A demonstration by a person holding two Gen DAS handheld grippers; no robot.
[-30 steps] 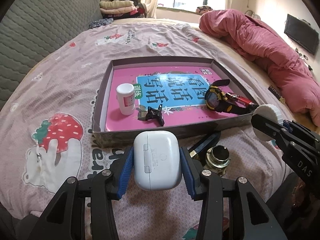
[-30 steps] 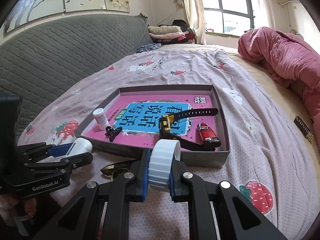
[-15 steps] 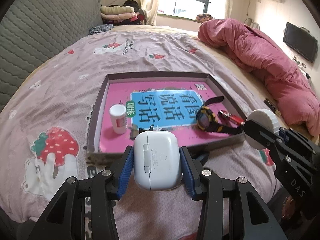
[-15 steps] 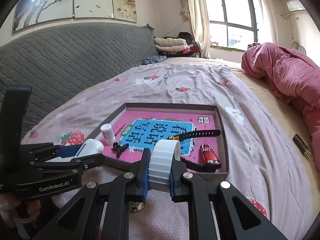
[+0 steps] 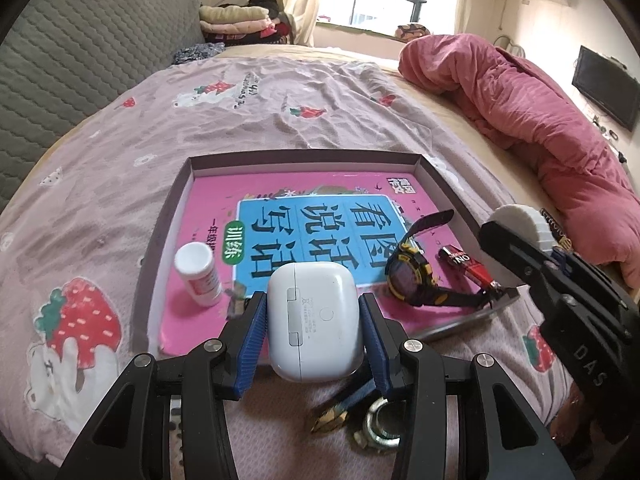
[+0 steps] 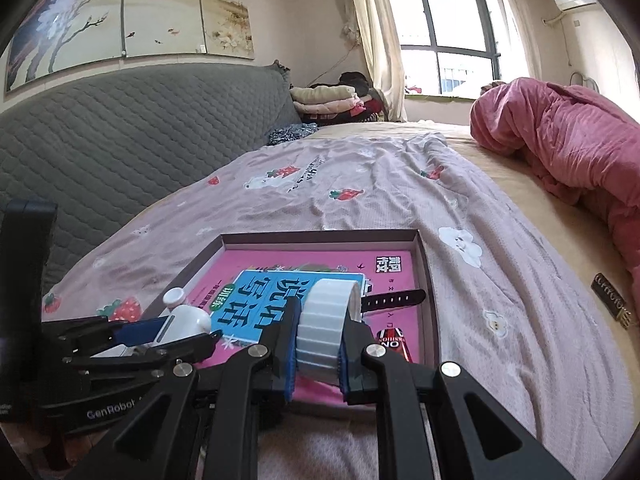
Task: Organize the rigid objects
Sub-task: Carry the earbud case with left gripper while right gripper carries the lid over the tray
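tray (image 5: pixel 168 248) is lying just ahead of and below both sets of fingers, its near wall the edge each load must clear; left gripper (image 5: pixel 312 330) is clamping the white earbud case (image 5: pixel 314 320) upright, hanging over the near wall beside the pill bottle (image 5: pixel 198 274); right gripper (image 6: pixel 318 346) is pinching the white ribbed wheel (image 6: pixel 326 322) on edge, nearer the watch (image 5: pixel 410 276) and lighter (image 5: pixel 466 266); both are pointing forward and downward at the tray floor.

A pink quilt (image 5: pixel 532 116) is heaped at two o'clock on the strawberry-print bedsheet (image 5: pixel 256 108). Folded blankets (image 6: pixel 326 98) are stacked at twelve o'clock beside the grey quilted headboard (image 6: pixel 132 136), under a floral painting (image 6: pixel 128 12).
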